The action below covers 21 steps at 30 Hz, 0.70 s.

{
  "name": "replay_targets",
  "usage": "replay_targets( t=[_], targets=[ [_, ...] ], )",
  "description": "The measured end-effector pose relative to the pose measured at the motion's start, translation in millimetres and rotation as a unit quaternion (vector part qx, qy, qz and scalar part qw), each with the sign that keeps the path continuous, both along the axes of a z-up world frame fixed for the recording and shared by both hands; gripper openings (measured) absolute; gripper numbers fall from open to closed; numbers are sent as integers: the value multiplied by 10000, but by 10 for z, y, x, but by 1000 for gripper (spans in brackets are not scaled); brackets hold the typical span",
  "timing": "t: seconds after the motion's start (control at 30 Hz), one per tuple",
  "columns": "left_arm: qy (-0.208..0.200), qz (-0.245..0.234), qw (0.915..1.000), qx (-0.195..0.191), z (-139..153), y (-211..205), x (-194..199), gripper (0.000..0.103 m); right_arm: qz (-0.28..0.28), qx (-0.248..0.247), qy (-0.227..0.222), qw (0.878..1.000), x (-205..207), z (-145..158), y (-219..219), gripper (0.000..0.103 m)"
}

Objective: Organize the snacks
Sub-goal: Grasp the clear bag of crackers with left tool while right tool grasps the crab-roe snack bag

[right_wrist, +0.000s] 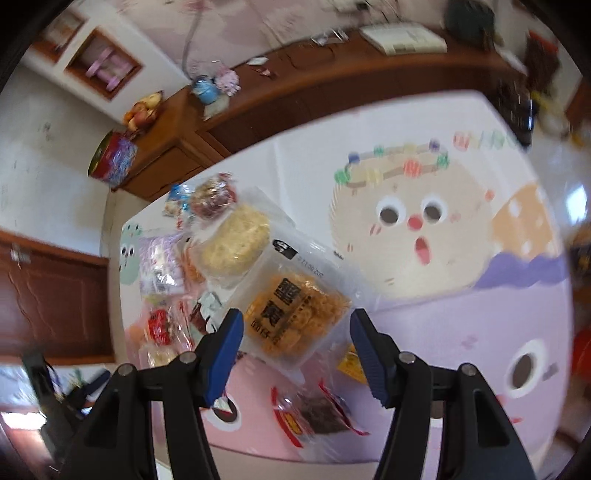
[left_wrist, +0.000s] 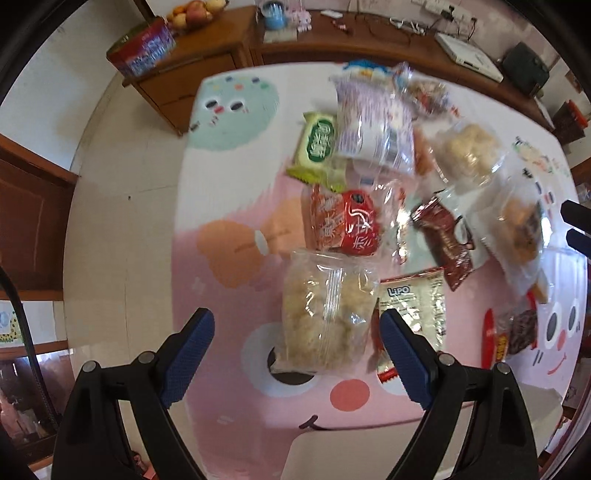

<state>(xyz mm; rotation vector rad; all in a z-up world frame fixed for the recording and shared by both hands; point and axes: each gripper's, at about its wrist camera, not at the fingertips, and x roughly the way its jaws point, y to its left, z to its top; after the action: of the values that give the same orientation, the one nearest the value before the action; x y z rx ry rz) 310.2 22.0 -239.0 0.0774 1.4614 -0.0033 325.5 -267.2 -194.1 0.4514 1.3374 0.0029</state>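
Note:
Several snack packs lie on a table with a cartoon-print cloth point(left_wrist: 229, 177). My left gripper point(left_wrist: 297, 354) is open above the table, with a clear bag of pale puffed snacks point(left_wrist: 327, 310) between its fingers. Beyond lie a red pack point(left_wrist: 345, 225), a green pack point(left_wrist: 317, 144), a LiPO pack point(left_wrist: 417, 295) and a dark brown pack point(left_wrist: 448, 240). My right gripper point(right_wrist: 295, 354) is open, with a clear pack of orange-brown crackers point(right_wrist: 295, 314) between its fingers. A round pale cake pack point(right_wrist: 236, 243) lies behind it. The right gripper's tips show at the left view's right edge point(left_wrist: 576, 225).
A wooden sideboard point(left_wrist: 207, 66) runs behind the table with a fruit bowl point(left_wrist: 195, 13), a printed tin box point(left_wrist: 142, 50), a blue pot point(left_wrist: 275, 14) and cables. A red-trimmed dark snack pack point(right_wrist: 314, 413) lies near the table's front edge. A wooden door stands at the left point(left_wrist: 26, 221).

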Motion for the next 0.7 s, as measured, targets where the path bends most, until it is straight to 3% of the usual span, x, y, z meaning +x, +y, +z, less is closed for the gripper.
replay_targets(
  t=[0.13,0.37,0.7],
  targets=[
    [83,-51,9999,28,-122,-79,40,90,-306,256,189,9990,79,-219,-2,71],
    [188,-100,9998,44,-243,-197,126,90,-771,154,269,9965,197,-339,109,92],
    [355,-168,9992,76,-421,-257,151,89,-985,-163,790,9919,419,-643,316,95]
  ],
)
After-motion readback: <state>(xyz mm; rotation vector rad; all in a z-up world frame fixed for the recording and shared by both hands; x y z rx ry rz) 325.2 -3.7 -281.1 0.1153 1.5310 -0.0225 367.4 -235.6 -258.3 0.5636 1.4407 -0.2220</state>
